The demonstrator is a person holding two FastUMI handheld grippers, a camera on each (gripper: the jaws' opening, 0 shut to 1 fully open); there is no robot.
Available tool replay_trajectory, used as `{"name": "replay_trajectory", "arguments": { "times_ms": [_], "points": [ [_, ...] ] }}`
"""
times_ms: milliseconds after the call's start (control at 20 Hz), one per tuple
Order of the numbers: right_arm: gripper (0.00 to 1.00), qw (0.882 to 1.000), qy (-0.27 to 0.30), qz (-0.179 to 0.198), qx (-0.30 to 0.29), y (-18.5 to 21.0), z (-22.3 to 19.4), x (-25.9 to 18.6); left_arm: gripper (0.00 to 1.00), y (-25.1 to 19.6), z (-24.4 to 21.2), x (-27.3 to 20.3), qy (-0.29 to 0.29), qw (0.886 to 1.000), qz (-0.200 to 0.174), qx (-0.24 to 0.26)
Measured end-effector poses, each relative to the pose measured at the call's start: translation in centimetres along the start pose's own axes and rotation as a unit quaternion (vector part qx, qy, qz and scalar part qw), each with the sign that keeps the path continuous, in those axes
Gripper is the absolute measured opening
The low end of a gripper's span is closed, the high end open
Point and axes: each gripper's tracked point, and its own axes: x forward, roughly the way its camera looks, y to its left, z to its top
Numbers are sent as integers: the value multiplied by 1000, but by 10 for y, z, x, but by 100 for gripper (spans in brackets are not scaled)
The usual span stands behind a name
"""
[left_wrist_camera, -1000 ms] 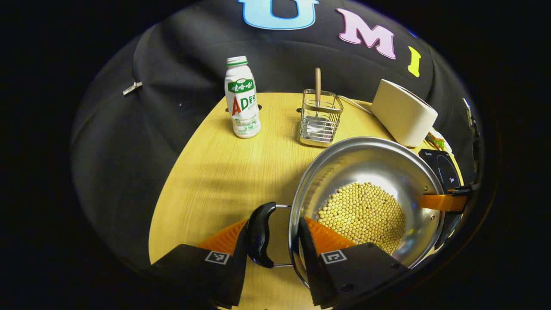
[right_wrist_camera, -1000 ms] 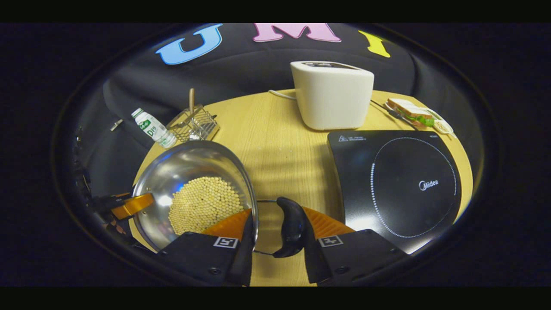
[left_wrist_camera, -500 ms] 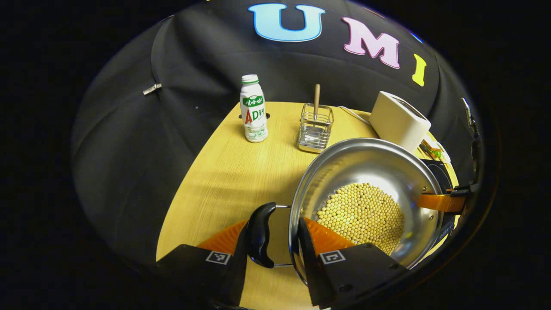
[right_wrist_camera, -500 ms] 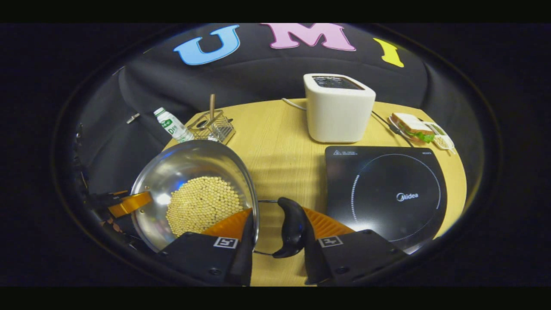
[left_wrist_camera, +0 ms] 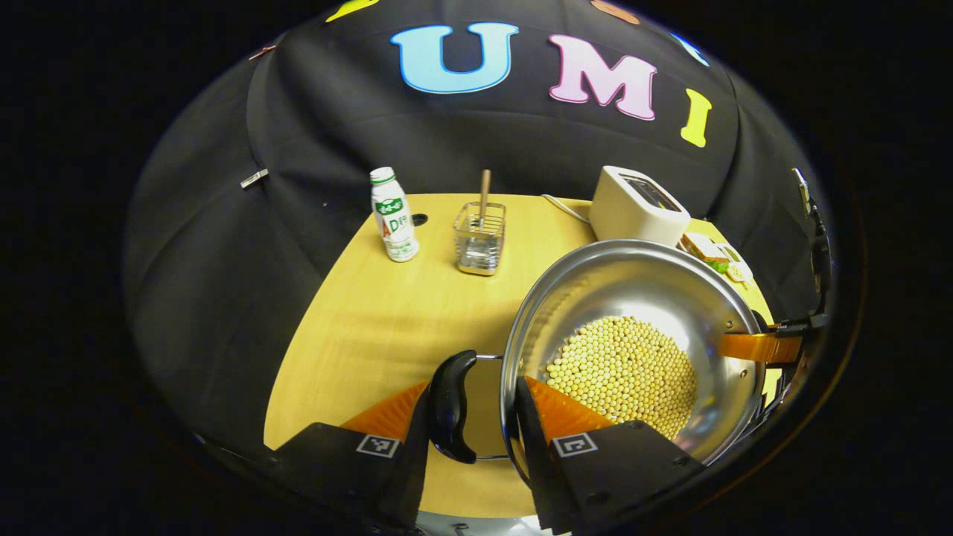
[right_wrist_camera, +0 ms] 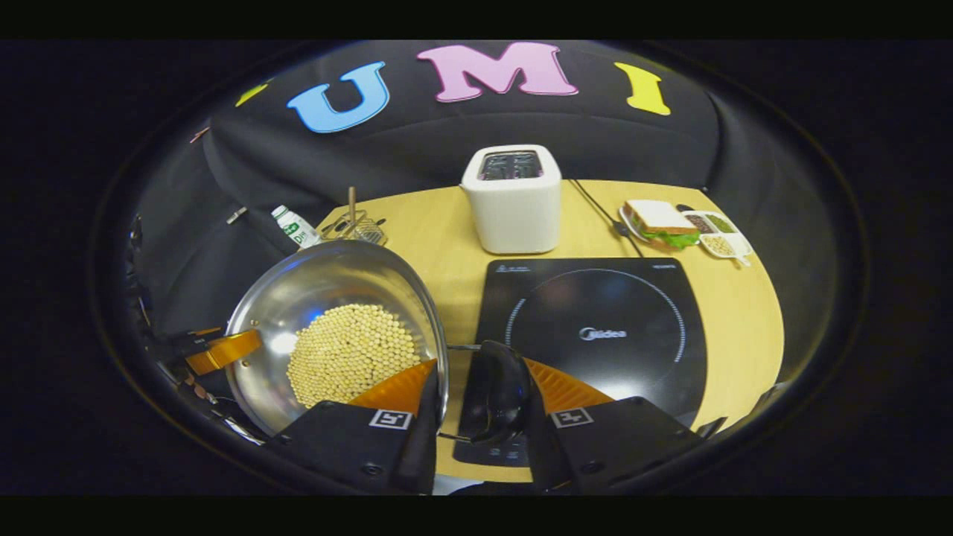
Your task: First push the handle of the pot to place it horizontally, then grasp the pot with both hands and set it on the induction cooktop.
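Left gripper view: left gripper (left_wrist_camera: 470,402) clamped across the black side handle (left_wrist_camera: 450,406) and rim of the round steel pot of yellow beans (left_wrist_camera: 633,335), held above the wooden table (left_wrist_camera: 387,313).

Right gripper view: right gripper (right_wrist_camera: 480,398) clamped likewise on the opposite handle (right_wrist_camera: 500,391); pot beside the black induction cooktop (right_wrist_camera: 595,327). Keep both level, carry right, centre on ring.

Illumination is uneven in both views: the wooden table (left_wrist_camera: 387,320) is brightly lit while the surrounding cloth wall stays dim. In the left gripper view, the steel pot (left_wrist_camera: 633,283) carries a bright highlight on its inner wall and a soft shadow falls on the table to its left. In the right gripper view, the induction cooktop (right_wrist_camera: 595,335) shows a pale glare patch near its front edge, and faint striped shadows cross the tabletop. Fisheye distortion bends the table edge strongly toward the periphery. Central detail is sharp; the soybeans (right_wrist_camera: 350,353) resolve individually. The toaster (right_wrist_camera: 514,197) appears evenly lit.
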Motion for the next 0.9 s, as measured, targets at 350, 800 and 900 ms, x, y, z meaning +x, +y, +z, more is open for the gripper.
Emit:
{"name": "replay_trajectory", "arguments": {
  "times_ms": [350,800,900],
  "points": [
    [52,999,-8,-23,23,-84,4,-28,59,-90,14,13,0,999,-31,24],
    [52,998,-7,-38,47,-163,15,-32,59,-169,29,32,5,997,-57,44],
    [52,998,-8,-40,51,-177,18,-28,59,-181,32,39,5,997,-60,46]
  ]
}}
